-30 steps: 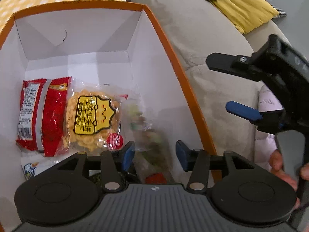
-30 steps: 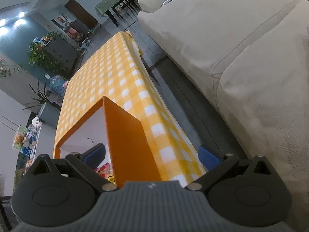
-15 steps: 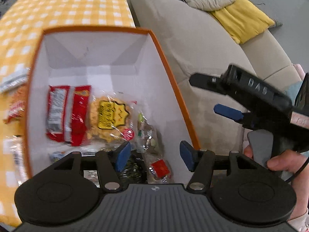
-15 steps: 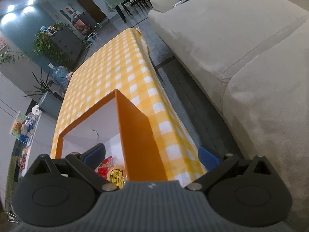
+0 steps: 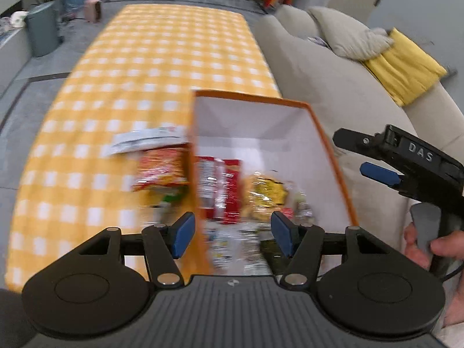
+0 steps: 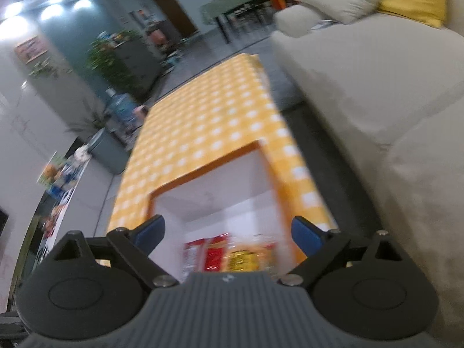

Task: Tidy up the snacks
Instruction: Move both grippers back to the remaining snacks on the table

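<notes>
Between picks. My left gripper (image 5: 230, 233) hangs over the orange box (image 5: 330, 156), fingers apart, nothing between them. My right gripper (image 6: 227, 232) is empty too, its jaws easing closed from wide. Red and yellow snack packets (image 5: 240, 185) lie inside the box; more packets (image 5: 161, 168) sit on the checked table (image 5: 162, 58) just left of it. Next, I judge: reach left, grab one.

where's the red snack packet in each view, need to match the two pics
Left wrist view: red snack packet lies inside the orange box, by its left wall, just above centre.
Right wrist view: red snack packet sits at bottom centre, in the orange box, partly behind the gripper body.
Shared landmark: the yellow checked tablecloth under the box.
</notes>
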Demonstrator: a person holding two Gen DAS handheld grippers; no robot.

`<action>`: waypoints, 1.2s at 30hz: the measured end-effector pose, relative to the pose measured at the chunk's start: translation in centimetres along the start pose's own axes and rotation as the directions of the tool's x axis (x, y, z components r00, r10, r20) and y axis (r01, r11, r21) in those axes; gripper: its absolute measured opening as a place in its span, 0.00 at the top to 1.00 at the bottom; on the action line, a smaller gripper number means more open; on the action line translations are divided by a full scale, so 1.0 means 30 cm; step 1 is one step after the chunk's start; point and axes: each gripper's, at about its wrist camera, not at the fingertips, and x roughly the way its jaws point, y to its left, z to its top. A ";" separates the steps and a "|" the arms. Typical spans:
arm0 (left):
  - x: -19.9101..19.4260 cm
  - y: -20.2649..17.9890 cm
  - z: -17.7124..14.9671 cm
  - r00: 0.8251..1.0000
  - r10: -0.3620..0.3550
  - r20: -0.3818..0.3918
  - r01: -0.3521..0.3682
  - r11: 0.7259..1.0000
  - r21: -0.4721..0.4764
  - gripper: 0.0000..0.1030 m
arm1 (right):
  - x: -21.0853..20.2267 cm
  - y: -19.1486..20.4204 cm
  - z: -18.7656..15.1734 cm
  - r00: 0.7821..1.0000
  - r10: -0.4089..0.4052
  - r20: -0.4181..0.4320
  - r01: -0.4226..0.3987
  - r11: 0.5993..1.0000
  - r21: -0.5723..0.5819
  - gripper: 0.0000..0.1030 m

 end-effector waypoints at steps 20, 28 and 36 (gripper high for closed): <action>-0.016 0.431 -0.071 0.993 0.117 0.023 -0.113 0.986 -0.119 0.31 | 0.056 0.514 -0.304 0.994 0.012 -0.113 -0.051 0.938 -0.344 0.38; -0.020 0.624 -0.095 0.973 0.227 0.051 -0.206 0.943 -0.262 0.32 | 0.094 0.737 -0.548 0.991 -0.088 0.102 0.129 0.836 -0.534 0.40; -0.041 0.723 -0.103 0.985 0.152 0.082 -0.121 0.945 -0.303 0.32 | 0.230 0.777 -0.814 0.932 -0.112 0.345 0.305 0.757 -0.578 0.37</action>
